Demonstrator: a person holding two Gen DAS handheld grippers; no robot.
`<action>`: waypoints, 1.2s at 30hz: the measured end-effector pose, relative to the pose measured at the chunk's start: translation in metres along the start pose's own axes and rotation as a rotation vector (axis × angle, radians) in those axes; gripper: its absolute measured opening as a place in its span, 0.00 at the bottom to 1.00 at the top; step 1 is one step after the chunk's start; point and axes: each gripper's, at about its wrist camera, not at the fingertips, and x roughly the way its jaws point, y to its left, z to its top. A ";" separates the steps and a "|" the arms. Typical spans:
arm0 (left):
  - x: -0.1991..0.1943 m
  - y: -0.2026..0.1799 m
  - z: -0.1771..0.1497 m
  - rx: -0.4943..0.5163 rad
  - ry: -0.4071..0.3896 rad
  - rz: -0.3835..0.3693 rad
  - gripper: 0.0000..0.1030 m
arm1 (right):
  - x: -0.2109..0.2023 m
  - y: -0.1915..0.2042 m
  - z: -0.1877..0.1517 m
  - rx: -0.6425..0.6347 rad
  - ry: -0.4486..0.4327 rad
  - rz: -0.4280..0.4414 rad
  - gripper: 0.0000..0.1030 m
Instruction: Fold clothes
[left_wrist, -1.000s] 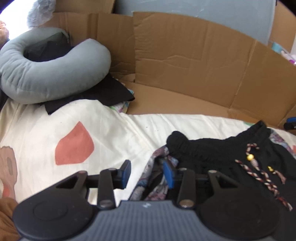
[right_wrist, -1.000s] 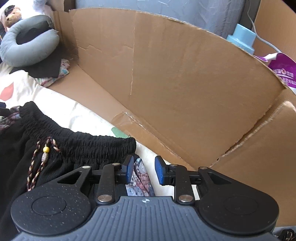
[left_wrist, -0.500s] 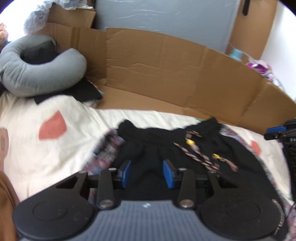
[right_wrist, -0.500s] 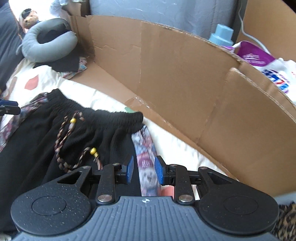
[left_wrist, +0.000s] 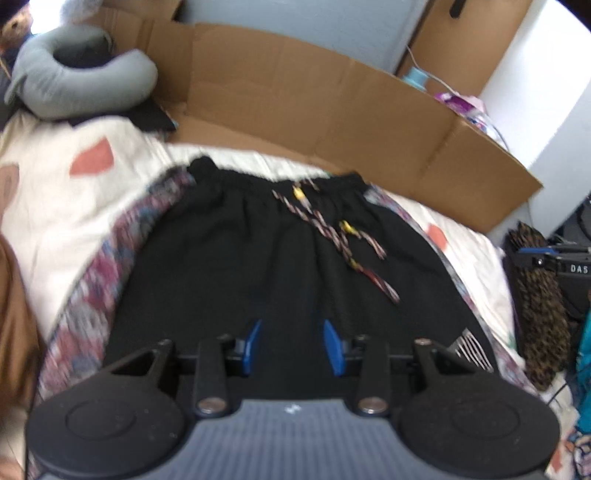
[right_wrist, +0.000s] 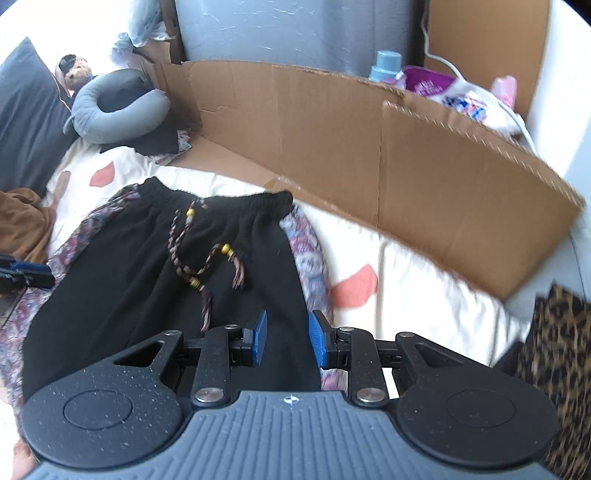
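Above the bed's (left_wrist: 55, 206) near edge, both half-open, empty hand-held grippers (left_wrist: 291, 345) (right_wrist: 286, 338) hover over black shorts (left_wrist: 258, 266), whose loose drawstring (left_wrist: 332, 236) could snag during folding.

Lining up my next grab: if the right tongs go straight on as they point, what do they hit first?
Most likely the black shorts, near their right edge by the patterned side stripe. The right tongs stand open with only that fabric ahead, though depth is hard to judge.

black shorts (left_wrist: 236, 266), cream bedsheet (left_wrist: 51, 199), brown cardboard (left_wrist: 332, 107)
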 end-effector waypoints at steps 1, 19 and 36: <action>-0.001 -0.003 -0.007 0.004 0.016 -0.012 0.37 | -0.005 0.001 -0.007 0.005 0.002 -0.005 0.31; 0.042 -0.071 -0.106 0.127 0.291 -0.209 0.30 | -0.064 0.000 -0.125 0.154 0.080 -0.100 0.31; 0.078 -0.108 -0.144 0.239 0.369 -0.281 0.31 | -0.047 -0.061 -0.182 0.246 0.188 -0.253 0.31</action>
